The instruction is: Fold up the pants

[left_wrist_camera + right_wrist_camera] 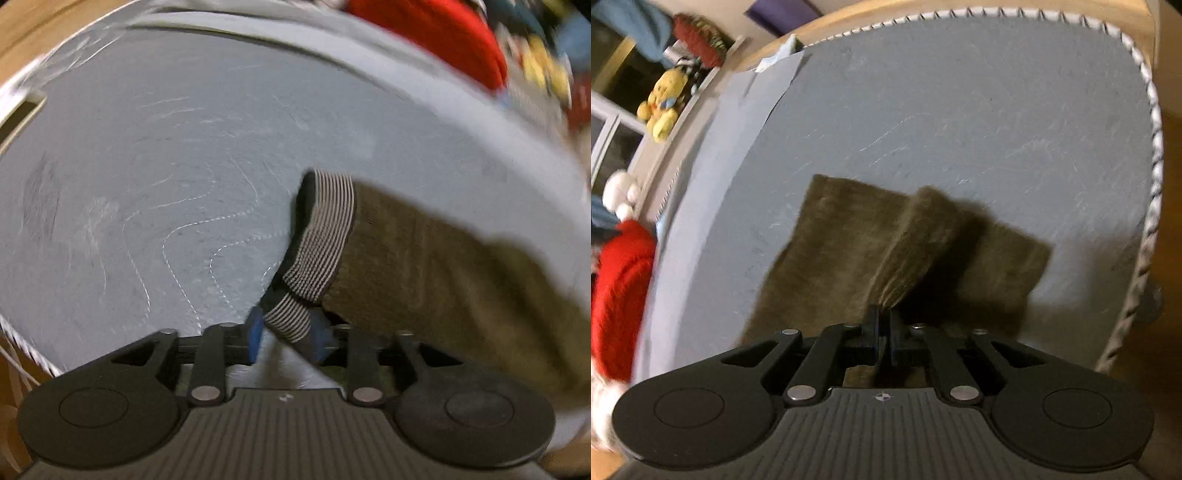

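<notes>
Olive-brown pants (834, 258) lie on a grey mat (960, 110). In the right wrist view a ridge of their fabric rises to my right gripper (883, 317), whose jaws are shut on that fold. In the left wrist view the pants (424, 258) stretch away to the right, blurred. Their black-and-white striped ribbed band (325, 229) is bunched and runs down between the blue pads (255, 334) of my left gripper (286, 326). The band fills the gap from pad to pad, so the left gripper grips it with the jaws partly apart.
The mat has a white braided edge (1154, 122) with wood beyond it. A pale blue sheet (406, 62) borders the mat's far side. Past it lie a red plush item (436, 33) and, in the right wrist view, red fabric (620, 288) and a yellow plush toy (663, 107).
</notes>
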Tool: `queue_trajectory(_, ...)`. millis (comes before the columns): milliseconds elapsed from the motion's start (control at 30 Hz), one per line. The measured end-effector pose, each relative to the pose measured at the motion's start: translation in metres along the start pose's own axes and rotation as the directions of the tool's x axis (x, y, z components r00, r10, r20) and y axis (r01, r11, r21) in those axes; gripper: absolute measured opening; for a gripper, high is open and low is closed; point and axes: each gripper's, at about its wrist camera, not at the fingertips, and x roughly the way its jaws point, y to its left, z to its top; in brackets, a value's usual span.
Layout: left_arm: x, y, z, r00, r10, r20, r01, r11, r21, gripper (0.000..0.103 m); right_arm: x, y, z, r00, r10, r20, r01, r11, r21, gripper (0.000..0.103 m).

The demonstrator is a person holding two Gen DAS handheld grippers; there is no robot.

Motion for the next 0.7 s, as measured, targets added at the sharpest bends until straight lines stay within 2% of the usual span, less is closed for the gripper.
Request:
queue_trajectory(67, -0.010, 0.011, -0.005, 0.996, -0.082, 0.032, 0.086, 0.987, -0.134, 0.055, -0.003, -0.007, -0.004, 0.999, -0.005, 0.040, 0.006, 1.000, -0.023, 0.008)
queue_trajectory(133, -0.011, 0.010, -0.008, 0.990, -0.135, 0.038, 0.140, 0.969, -0.205, 0.055, 0.002, -0.017, -0.006, 1.000, 0.016, 0.014, -0.016, 0.999, 0.036, 0.012)
queue_trajectory(200, -0.004, 0.003, -0.010, 0.984, -0.178, 0.017, 0.177, 0.955, -0.236, 0.059, 0.012, -0.022, -0.007, 0.999, 0.036, -0.015, -0.034, 0.995, 0.091, 0.035)
queue_trajectory(267, 0.008, -0.006, -0.006, 0.981, -0.192, -0.004, 0.186, 0.954, -0.233, 0.066, 0.021, -0.018, -0.009, 0.999, 0.012, -0.031, -0.009, 0.996, 0.093, 0.043)
queue_trajectory(367, 0.028, -0.011, 0.001, 0.985, -0.171, -0.033, 0.158, 0.959, -0.237, 0.068, 0.025, -0.013, -0.009, 1.000, 0.009, -0.018, -0.007, 0.996, 0.094, 0.044)
queue_trajectory(600, 0.070, 0.005, 0.010, 0.983, -0.167, -0.074, 0.132, 0.928, -0.349, 0.068, 0.031, -0.018, -0.003, 1.000, 0.001, 0.012, -0.003, 0.990, 0.138, 0.044)
queue_trajectory(700, 0.076, 0.003, 0.015, 0.983, -0.172, -0.058, 0.141, 0.924, -0.355, 0.065, 0.038, -0.013, 0.000, 0.999, -0.029, 0.014, 0.028, 0.994, 0.101, 0.044)
